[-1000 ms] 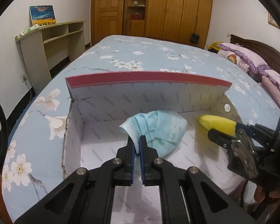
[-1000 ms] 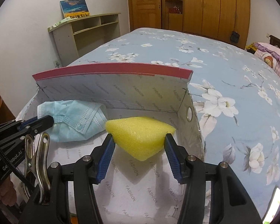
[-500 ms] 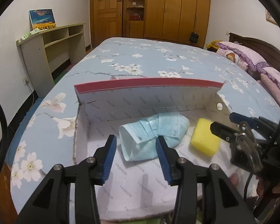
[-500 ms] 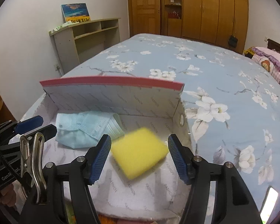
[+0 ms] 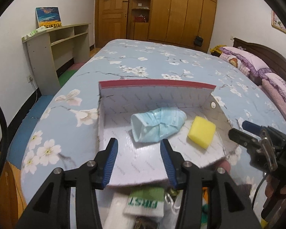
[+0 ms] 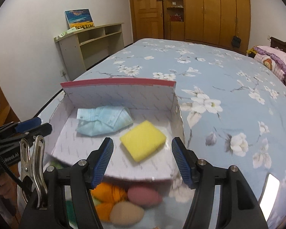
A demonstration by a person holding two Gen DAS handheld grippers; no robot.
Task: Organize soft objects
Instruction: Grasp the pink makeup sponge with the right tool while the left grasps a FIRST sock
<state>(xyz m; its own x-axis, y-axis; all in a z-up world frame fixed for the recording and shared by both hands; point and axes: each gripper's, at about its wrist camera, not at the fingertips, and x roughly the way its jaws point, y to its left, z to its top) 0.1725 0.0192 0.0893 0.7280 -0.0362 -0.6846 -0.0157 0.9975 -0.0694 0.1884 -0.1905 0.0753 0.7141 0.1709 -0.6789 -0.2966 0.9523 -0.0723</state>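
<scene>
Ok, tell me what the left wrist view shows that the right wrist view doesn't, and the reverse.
Only the left wrist view shows a white sock with a green band below the box's near edge, and a framed picture on the right wall.

Only the right wrist view shows the orange yarn and two egg-shaped sponges, pink and beige.

Both show the open box, with the blue face mask and yellow sponge lying free inside, and both grippers open, left gripper and right gripper.

Bed (image 5: 162, 61) w/ blue floral sheet; purple pillows (image 5: 244, 61) at its far right corner. Beige shelf unit (image 5: 53, 43) off the left edge, painting (image 5: 48, 17) on top. Wood wardrobe (image 5: 181, 13) beyond far edge.
</scene>
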